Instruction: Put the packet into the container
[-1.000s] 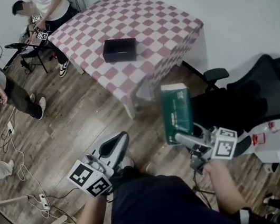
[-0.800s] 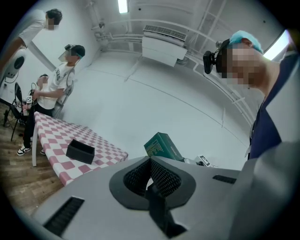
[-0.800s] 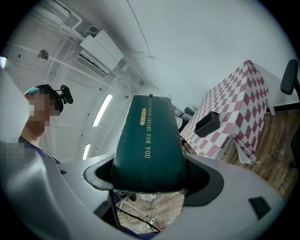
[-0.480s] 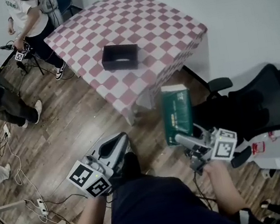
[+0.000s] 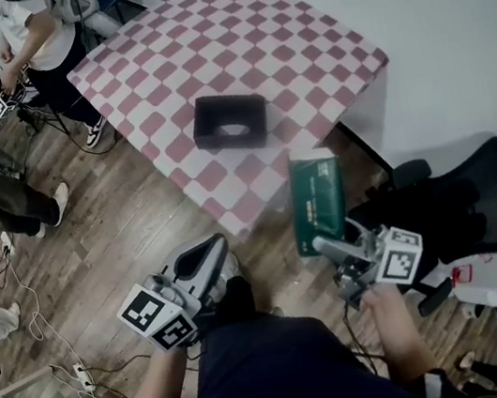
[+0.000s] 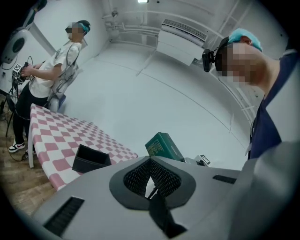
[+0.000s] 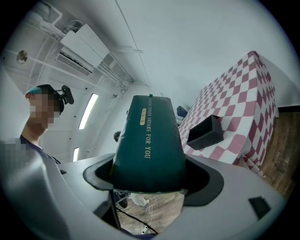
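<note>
Right gripper point(image 5: 326, 248) clamping upright green packet point(image 5: 316, 198) near black container point(image 5: 230, 122) on checkered table point(image 5: 299, 51); left gripper point(image 5: 206, 252) pressed together, empty.

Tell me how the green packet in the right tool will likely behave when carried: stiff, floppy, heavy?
Probably fairly stiff: the green packet stands straight out from the right tool, gripped at one end only, without drooping. Likely light for its size, since that end grip holds it. Its rounded, puffed faces suggest a soft pack that could dent.
</note>
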A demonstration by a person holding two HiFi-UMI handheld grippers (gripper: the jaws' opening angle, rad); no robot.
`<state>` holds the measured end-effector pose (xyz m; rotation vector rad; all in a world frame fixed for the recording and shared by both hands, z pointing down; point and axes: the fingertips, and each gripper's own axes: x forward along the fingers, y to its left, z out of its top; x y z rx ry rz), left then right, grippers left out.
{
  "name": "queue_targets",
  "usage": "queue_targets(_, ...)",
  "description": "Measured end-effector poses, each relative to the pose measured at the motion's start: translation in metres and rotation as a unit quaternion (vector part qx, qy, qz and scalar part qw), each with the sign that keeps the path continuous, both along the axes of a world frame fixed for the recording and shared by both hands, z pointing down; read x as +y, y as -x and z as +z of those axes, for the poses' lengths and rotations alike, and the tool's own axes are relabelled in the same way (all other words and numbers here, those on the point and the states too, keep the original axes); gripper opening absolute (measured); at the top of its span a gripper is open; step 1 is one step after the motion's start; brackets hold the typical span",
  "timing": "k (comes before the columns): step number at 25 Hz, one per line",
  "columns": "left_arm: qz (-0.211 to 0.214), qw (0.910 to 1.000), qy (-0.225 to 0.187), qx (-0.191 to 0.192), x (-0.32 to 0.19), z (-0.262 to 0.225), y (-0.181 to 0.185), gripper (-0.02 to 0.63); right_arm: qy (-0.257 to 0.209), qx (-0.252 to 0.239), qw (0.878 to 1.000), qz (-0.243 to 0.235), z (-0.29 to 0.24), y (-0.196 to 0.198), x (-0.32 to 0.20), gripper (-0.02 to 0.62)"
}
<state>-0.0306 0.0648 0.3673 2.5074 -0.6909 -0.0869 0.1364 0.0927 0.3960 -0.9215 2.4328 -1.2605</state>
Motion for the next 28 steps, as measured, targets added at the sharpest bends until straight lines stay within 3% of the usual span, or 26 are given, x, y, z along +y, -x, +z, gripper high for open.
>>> queue_targets(4, 0.005, 0.9999, 0.011, -0.002, -0.051, 0.005, 0.02, 0.025, 0.007, 0.011, 1.0, 0.002, 0.002, 0.016, -0.052, 0.416)
queue_targets(11, 0.016, 0.9998, 0.015, 0.001, -0.118, 0.005, 0.041, 0.025, -0.005, 0.082, 0.997, 0.004, 0.005, 0.03, -0.12, 0.416)
queue_targets(20, 0.008, 0.9996, 0.023, 0.012, -0.155, 0.008, 0.046, 0.025, 0.006, 0.117, 0.993, 0.006, 0.007, 0.024, -0.163, 0.416)
queue_targets(28, -0.027, 0.999, 0.034, 0.002, -0.176, 0.021, 0.033, 0.025, -0.02, 0.183, 0.982, -0.038, 0.015, 0.01, -0.208, 0.416)
